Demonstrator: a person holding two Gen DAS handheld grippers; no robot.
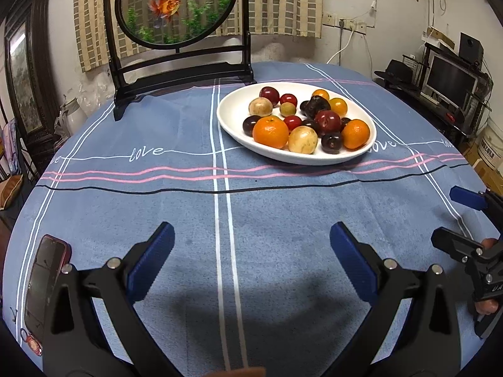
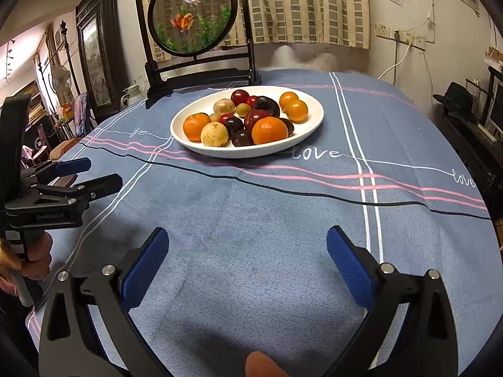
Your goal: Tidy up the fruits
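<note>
The fruits (image 1: 301, 119) lie heaped together in a white oval plate (image 1: 232, 116), which rests on the blue striped tablecloth (image 1: 188, 220) toward the far side of the table. In the plate, a large orange mandarin (image 1: 271, 132) sits at the near rim with a pale tan round fruit (image 1: 302, 139) touching it on one side and a dark plum (image 1: 331, 143) just beyond that; a second mandarin (image 1: 355, 134) lies at the plate's near right end. Behind them are red plums, small red cherry tomatoes, a small green fruit and two small orange fruits at the far rim. Just behind the plate stands a black wooden stand holding a round goldfish screen (image 1: 176, 8). The word "love" is printed on the cloth beside the plate's near edge. Well in front of the plate, the left gripper (image 1: 251, 260) hovers over bare cloth with its blue-padded fingers (image 1: 151, 260) spread wide, holding nothing. The right gripper (image 2: 248, 260) is likewise well short of the plate, fingers (image 2: 349, 267) wide apart and empty. Far from the plate, at the near left edge of the table, a red-cased phone (image 1: 44, 282) lies flat on the cloth.
</note>
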